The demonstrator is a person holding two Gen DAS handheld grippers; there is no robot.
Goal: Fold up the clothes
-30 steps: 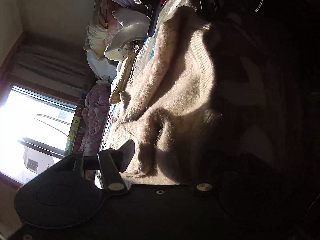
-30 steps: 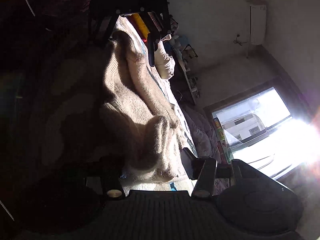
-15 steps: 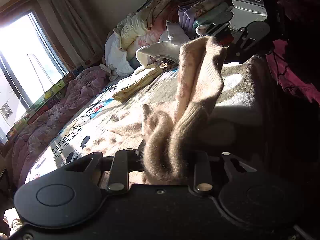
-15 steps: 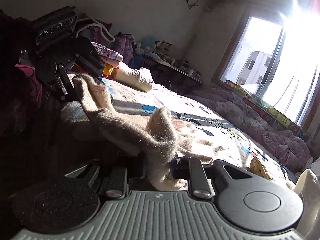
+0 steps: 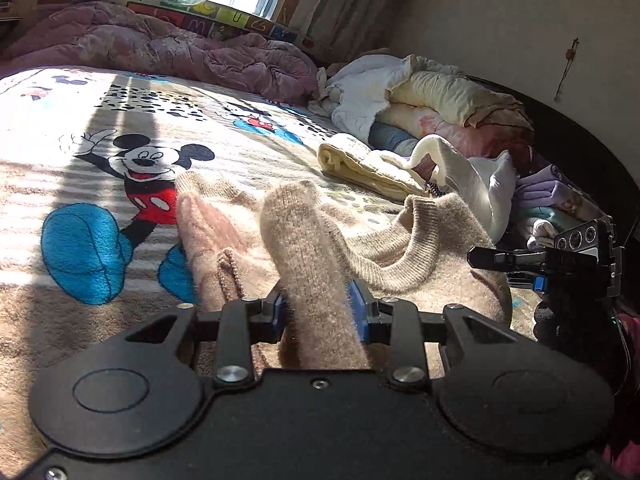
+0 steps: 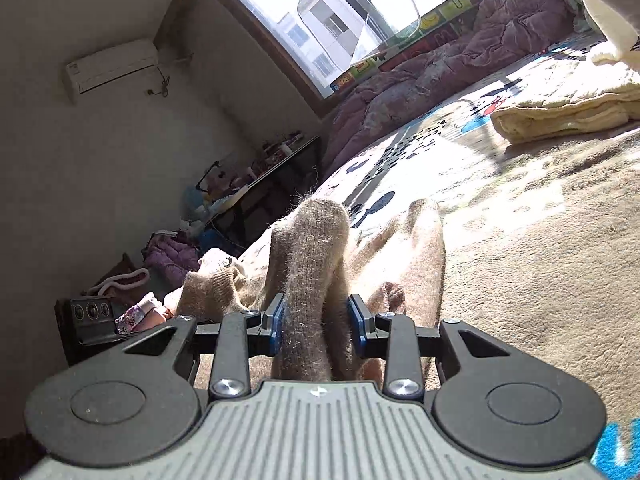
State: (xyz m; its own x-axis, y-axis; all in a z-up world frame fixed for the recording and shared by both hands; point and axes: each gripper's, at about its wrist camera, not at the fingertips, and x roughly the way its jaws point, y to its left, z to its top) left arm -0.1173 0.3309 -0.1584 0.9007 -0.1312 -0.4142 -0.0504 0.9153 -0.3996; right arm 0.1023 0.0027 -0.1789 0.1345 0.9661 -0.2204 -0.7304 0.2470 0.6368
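Observation:
A fuzzy beige knit sweater [image 5: 420, 236] lies bunched on the cartoon-print bed blanket [image 5: 100, 168]. My left gripper [image 5: 318, 312] is shut on a thick fold of the sweater that rises up between its blue pads. In the right wrist view my right gripper [image 6: 318, 326] is likewise shut on a fold of the same sweater [image 6: 312, 248], with the ribbed collar [image 6: 212, 288] to its left. The right gripper [image 5: 560, 256] shows at the right edge of the left wrist view, and the left gripper's housing [image 6: 92, 314] sits low on the left of the right wrist view.
A folded cream blanket [image 5: 368, 168] lies beyond the sweater. A heap of bedding and clothes [image 5: 440, 100] fills the right side. A mauve quilt [image 5: 160, 48] runs under the window. Cluttered shelves [image 6: 256, 184] stand by the wall.
Both grippers have swung down from holding the sweater up in the air to low over the bed, still clamped on it. The views turned toward the window.

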